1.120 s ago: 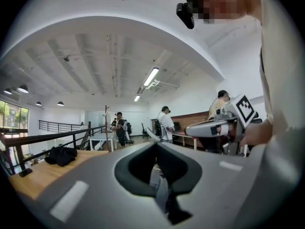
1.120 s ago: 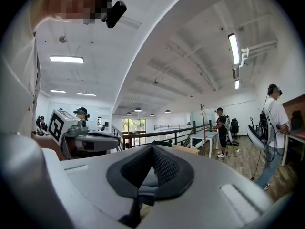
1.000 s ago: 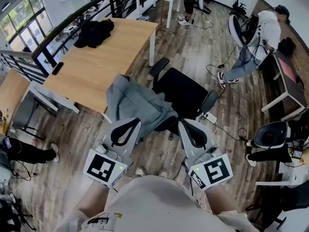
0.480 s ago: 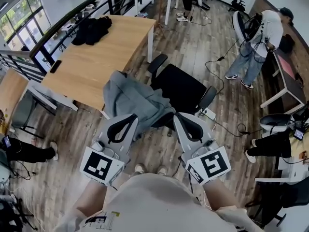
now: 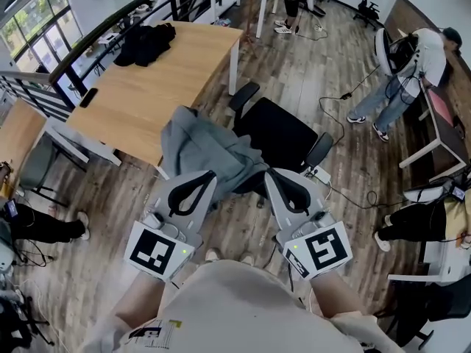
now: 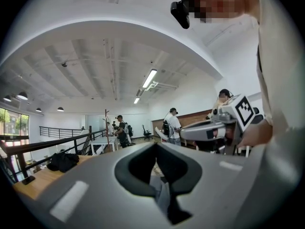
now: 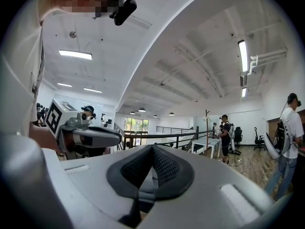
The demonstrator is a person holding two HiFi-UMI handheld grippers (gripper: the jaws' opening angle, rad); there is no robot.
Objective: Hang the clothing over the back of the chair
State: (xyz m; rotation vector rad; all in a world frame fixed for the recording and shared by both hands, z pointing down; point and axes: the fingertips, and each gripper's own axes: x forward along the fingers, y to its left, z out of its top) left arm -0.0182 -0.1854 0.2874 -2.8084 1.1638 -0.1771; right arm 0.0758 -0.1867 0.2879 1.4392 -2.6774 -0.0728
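You're likely finishing the drape: left gripper (image 5: 208, 174) and right gripper (image 5: 270, 174) pinch the clothing (image 5: 206, 149) over the chair (image 5: 283, 134) back; release evenly next.

no legible text, label or number in any view; small print on the person's shirt (image 5: 153, 334), too blurred to read

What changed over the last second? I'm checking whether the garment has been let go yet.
Almost nothing. The left gripper and right gripper edged slightly toward the garment. Their jaws are together at its near edge, and I can't tell whether they pinch cloth. A person at the right stepped further from the chair. The garment stayed draped over the chair back, same shape.
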